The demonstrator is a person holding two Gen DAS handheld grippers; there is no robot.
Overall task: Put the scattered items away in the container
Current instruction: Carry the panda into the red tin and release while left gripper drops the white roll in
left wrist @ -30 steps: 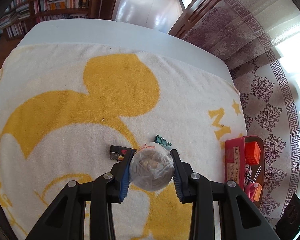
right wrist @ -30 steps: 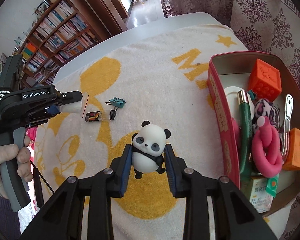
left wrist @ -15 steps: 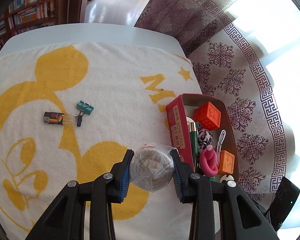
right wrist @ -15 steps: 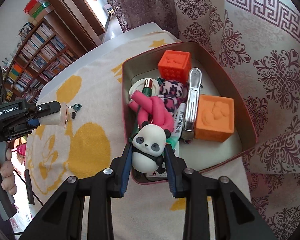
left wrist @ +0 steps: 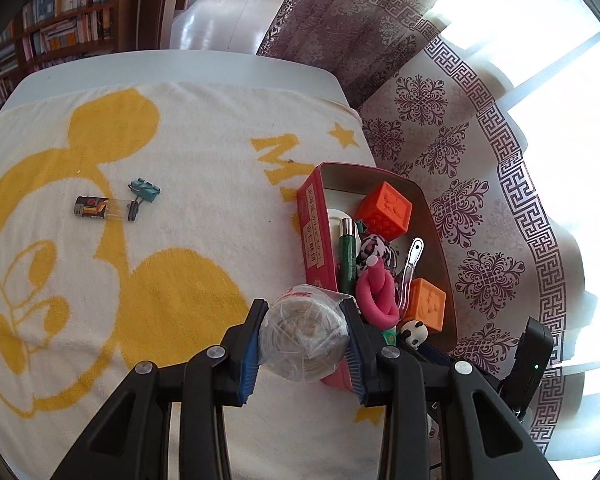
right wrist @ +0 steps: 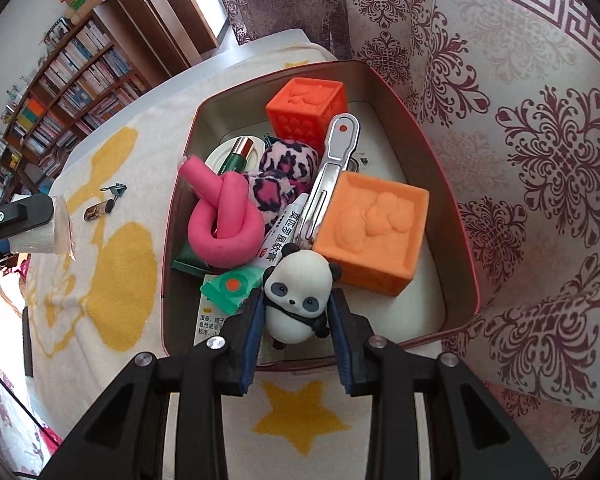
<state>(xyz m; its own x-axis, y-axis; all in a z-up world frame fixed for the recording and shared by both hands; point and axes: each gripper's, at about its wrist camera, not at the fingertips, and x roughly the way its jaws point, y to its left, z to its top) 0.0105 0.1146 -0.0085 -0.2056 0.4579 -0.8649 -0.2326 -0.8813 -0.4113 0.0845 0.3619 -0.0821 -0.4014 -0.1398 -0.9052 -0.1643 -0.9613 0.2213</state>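
We list, in the left wrist view: the left gripper (left wrist: 304, 336) at lower centre, its fingers clamped on a bagged coil of pale cord (left wrist: 303, 339) held over the near left corner of the red tin (left wrist: 315, 232). The tin sits at centre right on a white and yellow towel (left wrist: 172, 280) that covers the table (left wrist: 180, 66). Left on the towel, well apart from the tin: a lighter (left wrist: 100, 208) and, touching its end, a teal binder clip (left wrist: 144, 191).

In the right wrist view: the right gripper (right wrist: 296, 316) at lower centre, over the near end of the tin. A panda figure (right wrist: 298, 300) stands between its fingers; the left pad touches it, while at the right pad we see a slight gap, so we cannot tell whether it is gripped.

Contents of the tin, same view: a red-orange embossed cube (right wrist: 306, 114) at the far end; a lighter orange cube (right wrist: 370, 232) at right; a knotted pink foam tube (right wrist: 224, 224) at left; a pink leopard-print scrunchie (right wrist: 278, 178); a metal clip (right wrist: 328, 176) lying between cubes; a green tube with a metallic cap (right wrist: 238, 156); an ointment tube (right wrist: 284, 236); a green packet (right wrist: 230, 288).
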